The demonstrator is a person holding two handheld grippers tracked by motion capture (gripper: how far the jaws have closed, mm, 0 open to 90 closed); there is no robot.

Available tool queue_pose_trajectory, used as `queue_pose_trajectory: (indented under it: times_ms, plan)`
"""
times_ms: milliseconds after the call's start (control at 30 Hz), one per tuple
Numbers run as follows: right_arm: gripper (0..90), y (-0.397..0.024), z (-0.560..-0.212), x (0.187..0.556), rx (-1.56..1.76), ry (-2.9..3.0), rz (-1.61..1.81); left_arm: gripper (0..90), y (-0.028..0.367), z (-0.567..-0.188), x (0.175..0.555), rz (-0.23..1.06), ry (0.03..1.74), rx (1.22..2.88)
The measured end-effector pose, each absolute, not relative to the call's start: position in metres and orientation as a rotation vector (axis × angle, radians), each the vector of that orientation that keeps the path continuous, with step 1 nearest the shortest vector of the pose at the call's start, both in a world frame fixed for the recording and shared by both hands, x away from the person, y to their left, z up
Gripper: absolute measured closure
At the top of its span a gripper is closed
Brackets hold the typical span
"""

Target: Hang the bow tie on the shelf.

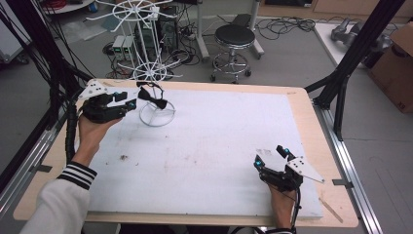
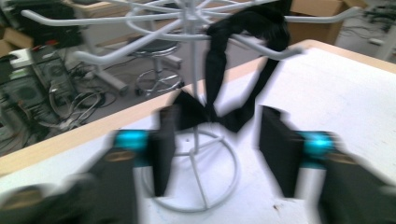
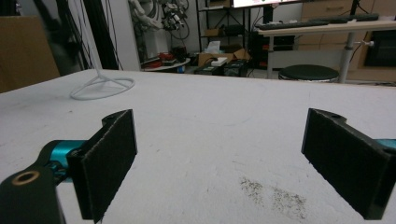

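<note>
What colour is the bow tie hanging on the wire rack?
Black. The bow tie hangs from the white wire rack; the high view shows it most sharply.

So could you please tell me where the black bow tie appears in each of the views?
High view: bow tie hangs upper left, on the white wire rack.
Left gripper view: centre, just beyond the open left tool.
Right gripper view: I can't make it out.
Shared landmark: the rack's ring base.

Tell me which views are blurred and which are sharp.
Left gripper view: smeared by motion, with the left tongs, the black bow tie and the white wire stand all soft-edged. Right gripper view: sharp, right tongs crisp. High view: evenly lit, somewhat grainy, no motion blur.
</note>
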State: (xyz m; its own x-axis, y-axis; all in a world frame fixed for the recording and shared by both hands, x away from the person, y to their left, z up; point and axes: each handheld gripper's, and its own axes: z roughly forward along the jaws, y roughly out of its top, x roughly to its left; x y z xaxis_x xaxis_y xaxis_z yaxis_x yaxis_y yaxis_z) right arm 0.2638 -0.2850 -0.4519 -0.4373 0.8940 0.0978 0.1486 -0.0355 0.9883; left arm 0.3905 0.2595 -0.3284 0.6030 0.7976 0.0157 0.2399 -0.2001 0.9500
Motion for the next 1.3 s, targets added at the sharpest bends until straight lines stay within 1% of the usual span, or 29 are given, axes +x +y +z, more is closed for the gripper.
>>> queue_pose_trajectory:
  times_ms: [133,167,200,300,333,400,467,533,567,633,733,1000,1067,1300]
  plan:
    - [9.4,-0.285,-0.452,0.264,1.107,1.620,1.527,19.9,0.264,-0.335,0.386,0.634,0.836,1.712]
    - [9.4,-0.285,-0.452,0.264,1.107,1.620,1.527,19.9,0.266,-0.338,0.383,0.640,0.830,1.713]
    - [9.4,-0.285,-0.452,0.264,1.105,1.621,1.526,18.0,0.268,-0.342,0.380,0.644,0.823,1.713]
    - [9.4,-0.285,-0.452,0.264,1.101,1.621,1.524,17.8,0.276,-0.355,0.369,0.653,0.780,1.693]
    - [9.4,-0.285,-0.452,0.264,1.098,1.622,1.521,17.8,0.280,-0.363,0.359,0.656,0.763,1.676]
    - [9.4,-0.284,-0.452,0.264,1.098,1.625,1.519,17.8,0.281,-0.367,0.354,0.658,0.759,1.673]
    - [9.4,-0.284,-0.452,0.264,1.101,1.625,1.518,17.8,0.284,-0.375,0.344,0.634,0.744,1.659]
    - [9.4,-0.284,-0.452,0.264,1.090,1.625,1.512,17.7,0.285,-0.389,0.326,0.614,0.711,1.626]
    - [9.4,-0.284,-0.452,0.264,1.090,1.625,1.512,17.8,0.285,-0.389,0.326,0.614,0.711,1.626]
    - [9.4,-0.284,-0.452,0.263,1.095,1.630,1.514,17.8,0.286,-0.399,0.314,0.626,0.681,1.609]
    - [9.4,-0.283,-0.452,0.263,1.088,1.627,1.507,17.8,0.288,-0.416,0.297,0.609,0.671,1.576]
    - [9.4,-0.283,-0.452,0.263,1.096,1.622,1.512,17.6,0.286,-0.439,0.284,0.578,0.675,1.580]
    - [9.4,-0.283,-0.452,0.262,1.090,1.619,1.511,17.7,0.286,-0.445,0.276,0.604,0.660,1.544]
    - [9.4,-0.283,-0.452,0.262,1.072,1.607,1.510,17.8,0.287,-0.453,0.270,0.631,0.653,1.494]
